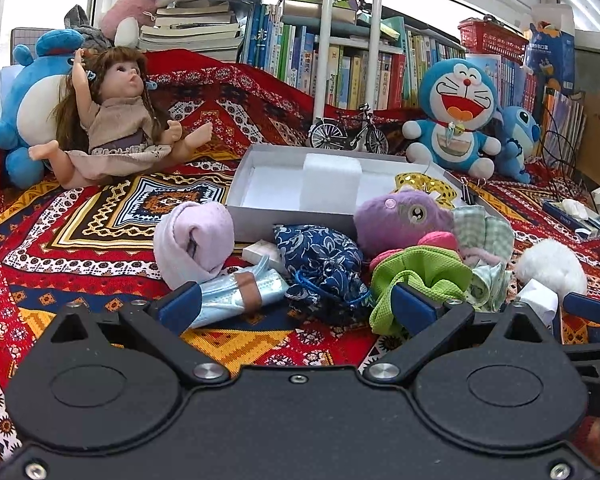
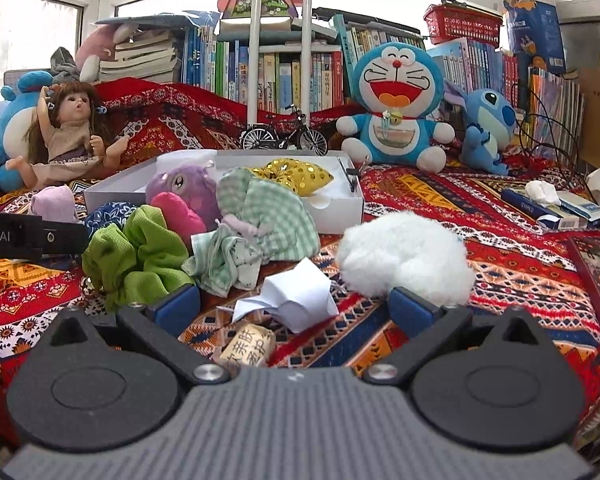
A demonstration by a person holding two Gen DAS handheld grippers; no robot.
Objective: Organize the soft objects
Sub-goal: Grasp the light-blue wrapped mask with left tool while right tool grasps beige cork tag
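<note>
Several crumpled soft objects (image 1: 416,276) lie heaped beside white box (image 1: 260,204).

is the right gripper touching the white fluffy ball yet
Cannot tell. In the right wrist view the right gripper is open, and one pad's tip overlaps the white fluffy ball, hiding any gap.

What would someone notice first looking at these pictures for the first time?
Probably the grinning Doraemon plush sitting against the bookshelf at the back right, and the long-haired doll leaning on a blue plush at the back left. Next comes the heap of soft things in front of the white box, with a green scrunchie and a white fluff ball nearest the open grippers.
</note>
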